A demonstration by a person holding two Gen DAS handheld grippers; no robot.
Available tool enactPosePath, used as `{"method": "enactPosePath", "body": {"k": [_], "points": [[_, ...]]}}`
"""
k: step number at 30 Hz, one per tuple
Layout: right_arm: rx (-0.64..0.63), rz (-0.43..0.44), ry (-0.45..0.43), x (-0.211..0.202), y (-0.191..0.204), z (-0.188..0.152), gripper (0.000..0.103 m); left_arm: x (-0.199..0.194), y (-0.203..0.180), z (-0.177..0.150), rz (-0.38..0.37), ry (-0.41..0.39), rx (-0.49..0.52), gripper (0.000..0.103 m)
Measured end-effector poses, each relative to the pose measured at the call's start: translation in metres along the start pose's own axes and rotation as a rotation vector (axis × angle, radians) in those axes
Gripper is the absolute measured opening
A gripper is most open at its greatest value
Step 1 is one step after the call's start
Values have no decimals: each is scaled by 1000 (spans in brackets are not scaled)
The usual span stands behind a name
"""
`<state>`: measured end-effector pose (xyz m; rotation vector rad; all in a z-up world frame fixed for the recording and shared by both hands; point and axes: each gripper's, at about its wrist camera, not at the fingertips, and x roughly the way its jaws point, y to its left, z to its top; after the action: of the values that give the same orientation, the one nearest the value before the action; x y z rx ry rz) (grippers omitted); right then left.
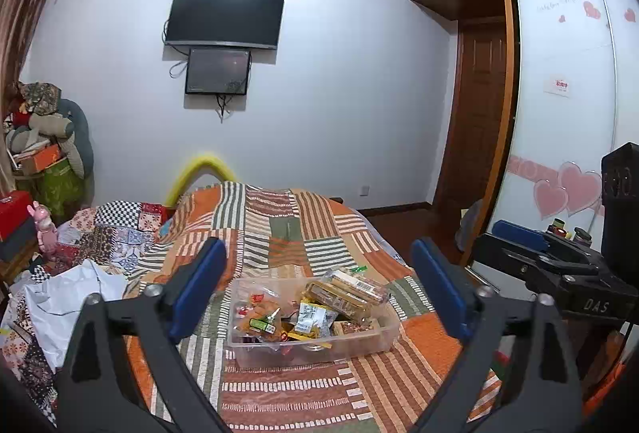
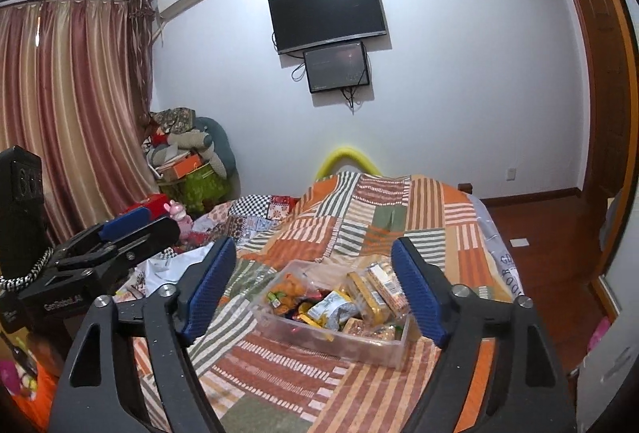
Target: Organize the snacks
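- Left gripper (image 1: 319, 285): jaws spread wide, blue pads (image 1: 199, 285) clear of everything, nothing held; it hangs above the bed, off the container's near side.
- Right gripper (image 2: 315, 289): likewise released and empty, pads apart; it sits alongside the left one, each visible in the other's view.
- Clear plastic container (image 1: 371, 343): rests on the bed's patchwork cover (image 1: 279, 393), about midway across the bed's width and toward its near end.
- Snacks (image 1: 343, 293): packets piled inside the container; long biscuit packs lean over the right side, an orange packet lies at the left, loose wrapped pieces below.
- White cloth (image 1: 68, 305): crumpled near the bed's left edge, well apart from the container.
- Far wall: dark television (image 1: 225, 15) with a smaller screen (image 1: 217, 71) just beneath.
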<state>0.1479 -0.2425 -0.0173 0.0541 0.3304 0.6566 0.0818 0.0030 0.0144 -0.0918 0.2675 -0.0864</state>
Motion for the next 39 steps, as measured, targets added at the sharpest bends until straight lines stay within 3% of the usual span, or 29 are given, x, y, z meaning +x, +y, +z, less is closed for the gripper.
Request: {"method": "enactPosePath", "body": {"k": [10,20,39], "points": [[-13,-35,-33,-11,6,-4,96,-6,2,-4,14,-8,-7,102],[-13,-54,-48,-16,7,-9,101,-7,-1,-8,39,-12,12,102],[-6,-84,-46,-21,5,-9,103,-7,-2,-7,52,-18,25,103]]}}
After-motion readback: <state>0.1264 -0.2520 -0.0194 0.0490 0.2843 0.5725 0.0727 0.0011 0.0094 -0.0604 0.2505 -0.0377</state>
